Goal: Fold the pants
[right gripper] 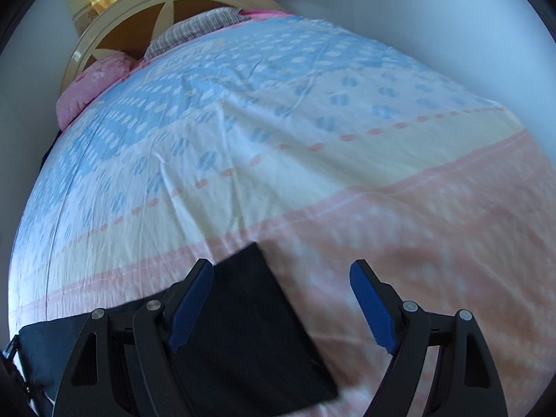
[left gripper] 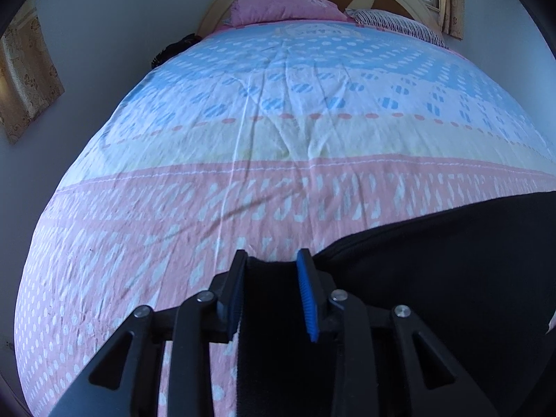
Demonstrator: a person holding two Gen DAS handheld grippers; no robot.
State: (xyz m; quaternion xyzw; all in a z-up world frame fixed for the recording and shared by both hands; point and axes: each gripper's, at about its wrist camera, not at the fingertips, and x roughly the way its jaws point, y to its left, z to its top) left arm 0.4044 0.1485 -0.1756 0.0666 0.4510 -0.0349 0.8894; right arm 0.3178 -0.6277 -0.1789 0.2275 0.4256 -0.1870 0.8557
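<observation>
The black pants (left gripper: 434, 271) lie on the bedspread at the lower right of the left wrist view. A thick band of their fabric runs up between the blue pads of my left gripper (left gripper: 271, 260), which is shut on it. In the right wrist view a flat, squared end of the black pants (right gripper: 250, 330) lies on the pink part of the cover, under and just right of the left finger. My right gripper (right gripper: 281, 271) hovers over that end, open wide, with nothing held between its fingers.
The bed is covered by a wrinkled spread (left gripper: 278, 132) in pink, yellow and blue dotted bands. A pink pillow (left gripper: 285, 8) and a striped pillow (left gripper: 396, 22) lie by the curved headboard (right gripper: 114, 17). Walls flank the bed on both sides.
</observation>
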